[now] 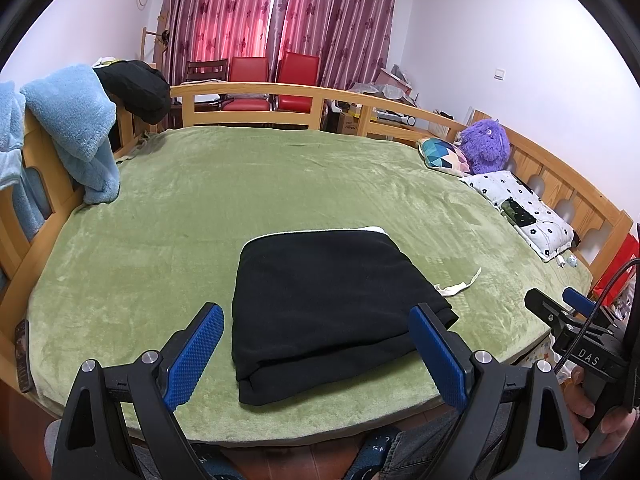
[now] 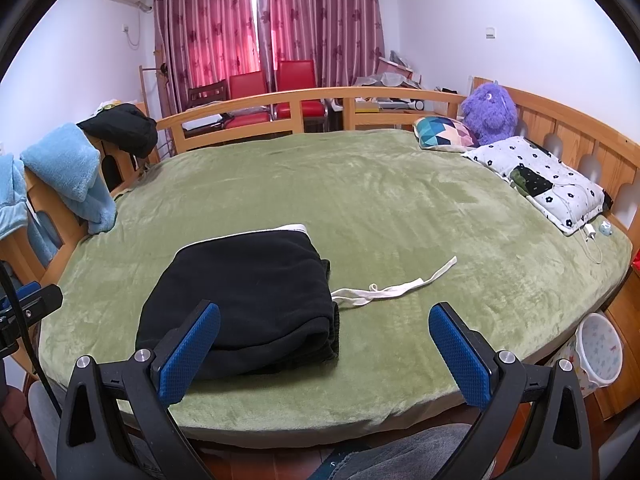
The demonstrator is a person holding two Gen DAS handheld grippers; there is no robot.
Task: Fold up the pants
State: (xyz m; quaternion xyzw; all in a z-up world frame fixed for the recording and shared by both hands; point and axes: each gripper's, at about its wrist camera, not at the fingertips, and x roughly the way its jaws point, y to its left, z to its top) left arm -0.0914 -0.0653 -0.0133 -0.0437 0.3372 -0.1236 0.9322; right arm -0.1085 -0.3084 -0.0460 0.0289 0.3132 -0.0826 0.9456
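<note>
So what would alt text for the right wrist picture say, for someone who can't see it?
Black pants lie folded into a compact stack on a green blanket covering a wooden bed, a white drawstring trailing out to their right. The open right gripper frames the foreground, holding nothing.

Left wrist view: low at the near edge of the green plush bed cover (image 1: 280,184), facing across it toward the pink flowered curtains (image 1: 240,12). Right wrist view: similar height, apparently just rightward. Both share the folded black fleece pants (image 1: 332,308) (image 2: 248,300), close by.
</note>
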